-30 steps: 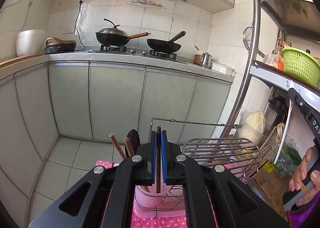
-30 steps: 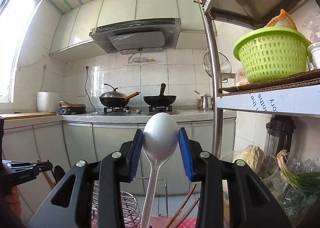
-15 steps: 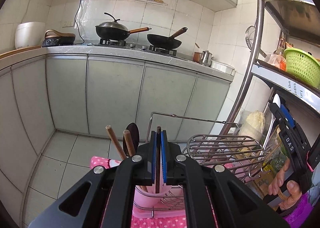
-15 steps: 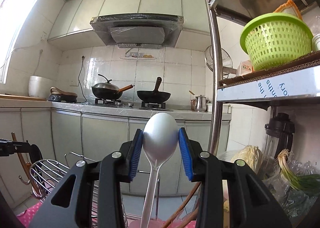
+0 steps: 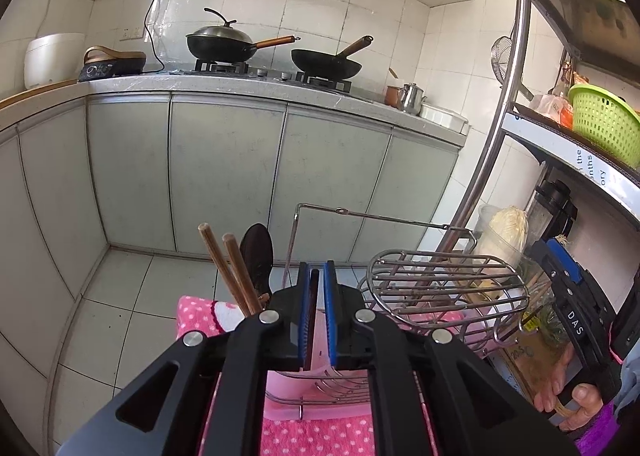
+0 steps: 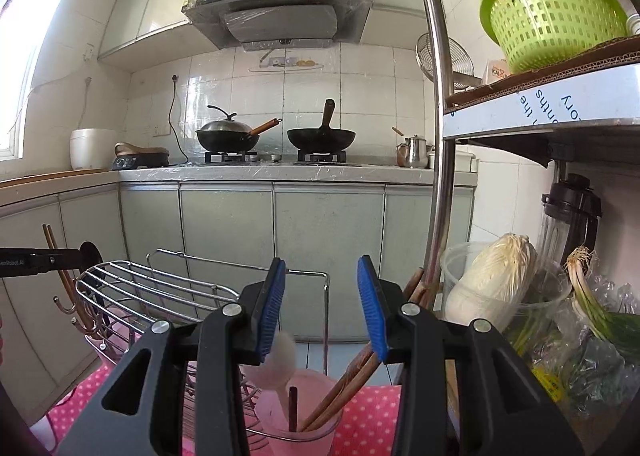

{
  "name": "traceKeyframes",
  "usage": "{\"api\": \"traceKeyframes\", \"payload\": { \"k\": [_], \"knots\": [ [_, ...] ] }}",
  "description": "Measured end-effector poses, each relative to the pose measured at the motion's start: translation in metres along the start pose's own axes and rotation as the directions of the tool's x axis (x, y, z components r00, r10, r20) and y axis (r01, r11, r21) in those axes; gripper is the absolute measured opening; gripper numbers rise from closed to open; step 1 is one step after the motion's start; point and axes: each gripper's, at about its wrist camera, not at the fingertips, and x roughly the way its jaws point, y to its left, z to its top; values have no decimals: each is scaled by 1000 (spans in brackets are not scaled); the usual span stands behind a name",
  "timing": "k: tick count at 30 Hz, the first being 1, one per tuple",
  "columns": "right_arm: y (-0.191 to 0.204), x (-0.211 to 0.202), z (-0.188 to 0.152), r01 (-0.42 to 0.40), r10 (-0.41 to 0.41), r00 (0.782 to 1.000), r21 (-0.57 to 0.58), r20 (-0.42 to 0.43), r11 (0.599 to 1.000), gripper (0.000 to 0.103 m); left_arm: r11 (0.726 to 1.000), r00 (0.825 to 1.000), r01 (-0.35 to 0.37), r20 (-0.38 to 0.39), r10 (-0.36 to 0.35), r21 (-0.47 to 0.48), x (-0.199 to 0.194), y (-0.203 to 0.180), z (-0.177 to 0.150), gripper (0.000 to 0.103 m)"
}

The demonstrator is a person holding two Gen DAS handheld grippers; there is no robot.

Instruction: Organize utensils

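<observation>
My left gripper (image 5: 316,284) points down over a pink holder (image 5: 288,388). A dark chopstick (image 5: 314,296) stands between its blue pads; the jaws are opening and a thin gap shows beside the stick. Two brown chopsticks (image 5: 232,272) and a dark spoon (image 5: 258,256) lean in that holder. My right gripper (image 6: 322,296) is open above a pink cup (image 6: 304,424). The white spoon (image 6: 280,356), blurred, is below its pads, at the cup's mouth. That cup also holds brown chopsticks (image 6: 348,380) and a dark stick (image 6: 293,408).
A wire dish rack (image 6: 160,288) stands between the two pink holders on a pink dotted cloth (image 5: 320,436). A steel shelf post (image 6: 436,176) rises at the right, with a cabbage (image 6: 496,280), greens and a blender beside it. Cabinets and a stove are behind.
The white spoon has dropped from between the right pads toward the pink cup, and the right gripper has sunk lower. The left pads have parted slightly around the dark chopstick.
</observation>
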Motion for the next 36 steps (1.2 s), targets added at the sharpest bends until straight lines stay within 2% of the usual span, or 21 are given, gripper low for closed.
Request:
{"api": "traceKeyframes", "payload": {
  "k": [3,12,18,21,22,24,30,32,36],
  "knots": [
    [-2,-11,5,1,-1,1000,6,10,1000,38,1000,1000,-4,16,4,-3,-8,0,2,13],
    [-6,-38,14,-41,44,998,68,-42,997,38,1000,997,-8,76,7,19,-44,-9,11,13],
    [2,-60,13,-80,90,991,108,-96,991,38,999,997,0,81,-4,49,-66,-17,6,14],
    [11,-68,7,-100,117,982,118,-147,988,38,998,997,9,78,-14,61,-76,-23,-1,15],
    [14,-71,4,-106,126,979,124,-163,987,38,998,997,12,74,-17,62,-78,-25,-4,25],
    [19,-76,-2,-108,134,971,135,-198,985,38,998,997,23,70,-27,62,-83,-28,-11,34],
    [32,-86,-22,-125,174,943,182,-282,975,39,998,999,34,25,-35,45,-89,-32,-33,34],
    [34,-88,-29,-132,191,934,203,-302,970,52,999,999,32,12,-32,36,-90,-32,-40,34],
    [35,-92,-42,-136,219,919,257,-328,957,56,1000,1000,21,-6,-21,16,-91,-29,-54,34]
  ]
}}
